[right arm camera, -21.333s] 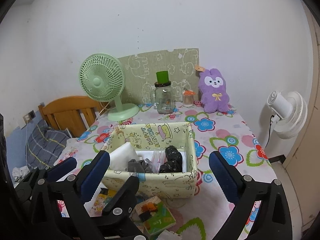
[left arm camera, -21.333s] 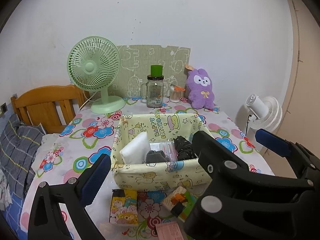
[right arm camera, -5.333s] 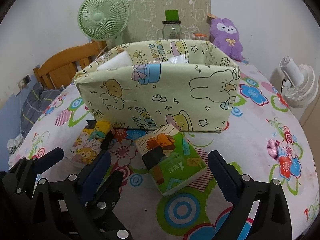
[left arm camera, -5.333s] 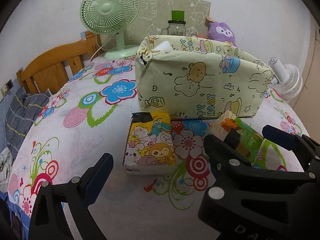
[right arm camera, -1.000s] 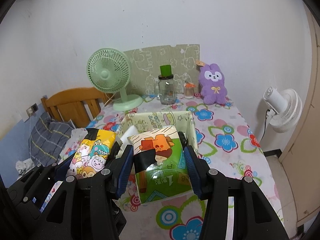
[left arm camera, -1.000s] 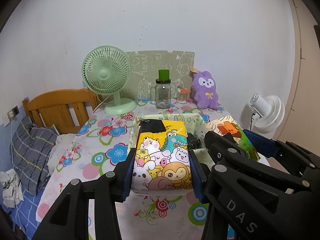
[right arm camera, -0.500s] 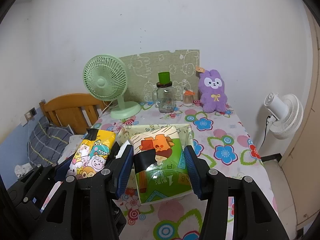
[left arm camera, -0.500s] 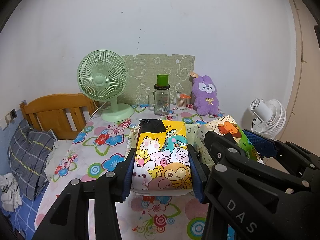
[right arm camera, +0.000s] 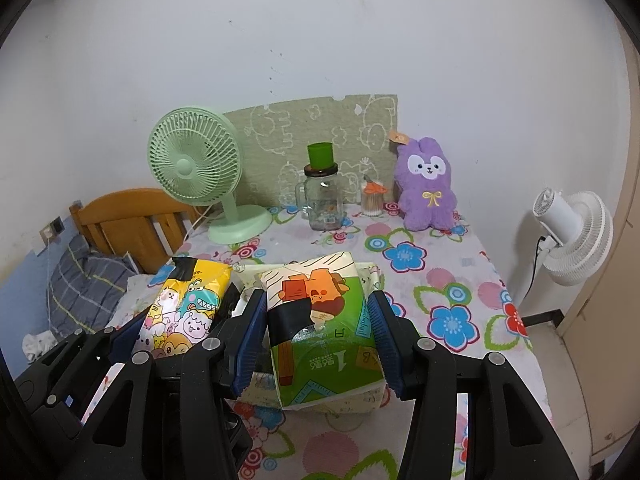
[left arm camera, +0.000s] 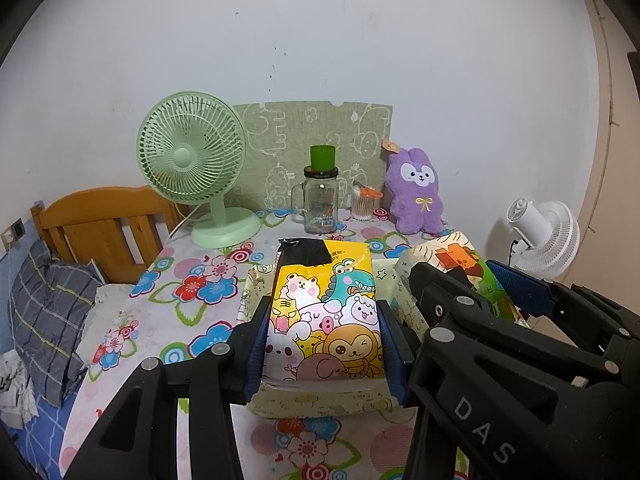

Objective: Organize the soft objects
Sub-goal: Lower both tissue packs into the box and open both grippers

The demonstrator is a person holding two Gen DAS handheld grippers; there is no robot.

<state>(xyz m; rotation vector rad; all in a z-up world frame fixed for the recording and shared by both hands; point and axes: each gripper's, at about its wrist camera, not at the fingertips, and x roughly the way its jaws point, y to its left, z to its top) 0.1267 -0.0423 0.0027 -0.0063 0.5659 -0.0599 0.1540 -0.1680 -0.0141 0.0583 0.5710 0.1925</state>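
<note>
My left gripper (left arm camera: 324, 344) is clamped partway closed on a yellow tissue pack (left arm camera: 324, 316) printed with cartoon animals; both blue pads press its sides and it is lifted clear of the table. My right gripper (right arm camera: 318, 344) is likewise partway closed, gripping a green tissue pack (right arm camera: 320, 332) with an orange figure on its wrapper, also held in the air. Both packs sit side by side directly above the pale yellow fabric basket (left arm camera: 320, 398), whose near wall shows below the yellow pack and whose rim shows behind it. In the right wrist view the basket (right arm camera: 256, 390) appears under and behind the green pack. The basket stands on a table covered with a flowered cloth (right arm camera: 448, 292). At the far edge stand a green fan (left arm camera: 196, 168), a glass jar (left arm camera: 320, 204) with a green cup on its lid, and a purple plush rabbit (left arm camera: 416, 192).
</note>
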